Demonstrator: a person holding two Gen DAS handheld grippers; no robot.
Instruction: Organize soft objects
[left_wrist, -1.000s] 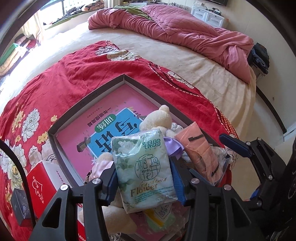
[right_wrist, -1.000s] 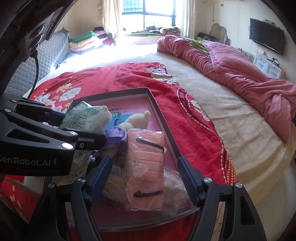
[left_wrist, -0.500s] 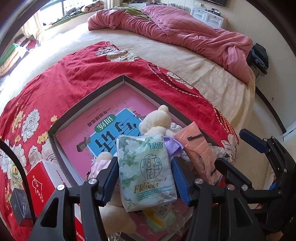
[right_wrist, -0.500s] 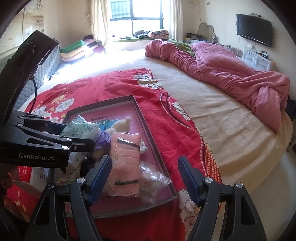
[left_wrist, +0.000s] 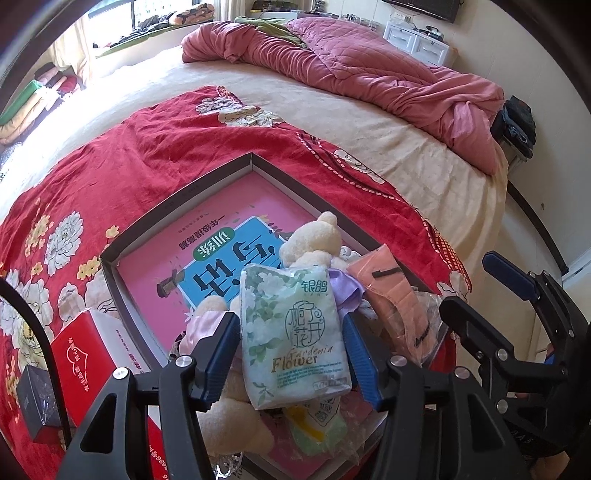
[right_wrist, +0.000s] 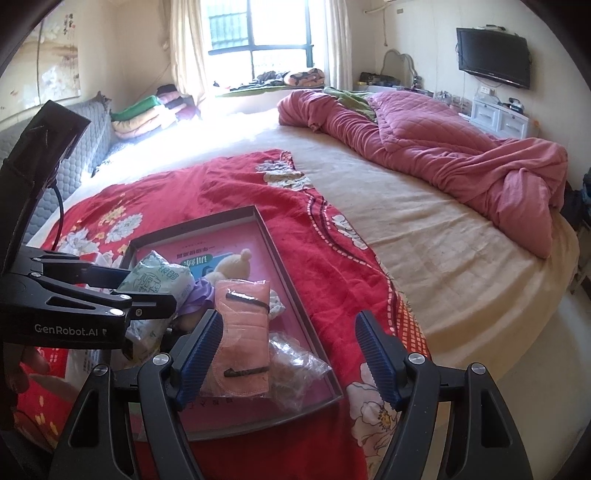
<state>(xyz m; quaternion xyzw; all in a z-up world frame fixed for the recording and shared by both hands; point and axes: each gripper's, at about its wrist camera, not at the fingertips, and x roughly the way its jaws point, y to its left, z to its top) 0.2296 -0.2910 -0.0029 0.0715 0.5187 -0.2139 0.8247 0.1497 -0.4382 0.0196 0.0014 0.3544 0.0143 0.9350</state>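
Left tongs (left_wrist: 291, 349) stand about half open around a tissue pack (left_wrist: 293, 332). Their jaws have just been opening, and the pack sits between them. The blue pads lie at the pack's 2 long edges; a narrow gap shows at the left pad, and whether the right pad touches cannot be told. The pack, green and white with a flower print, rests tilted on top of a cream plush bear (left_wrist: 314, 240), whose head shows just beyond the pack's far end.

Right tongs (right_wrist: 286, 354) are wide open and hold nothing. They hang above the near right part of a tray (right_wrist: 295, 288), with a pink mask pack (right_wrist: 242, 332) just beside the left pad and a crumpled clear bag (right_wrist: 295, 362) below the gap between the pads.

The tray is shallow, grey-rimmed, and lies on a red flowered blanket (left_wrist: 122, 155) spread over the bed (right_wrist: 424, 240). Inside it, a pink book (left_wrist: 207, 258) with a blue panel covers the floor. All soft items are crowded at the tray's near end: bear, tissue pack, a lilac cloth (left_wrist: 345, 288), mask pack and clear bag. A 2nd tissue pack (left_wrist: 317, 417) lies partly under the first.

A red box (left_wrist: 88, 362) stands just outside the tray's left rim, with a small dark box (left_wrist: 35, 398) beside it. A pink quilt (right_wrist: 461, 158) is heaped at the bed's far side, well apart from the tray.
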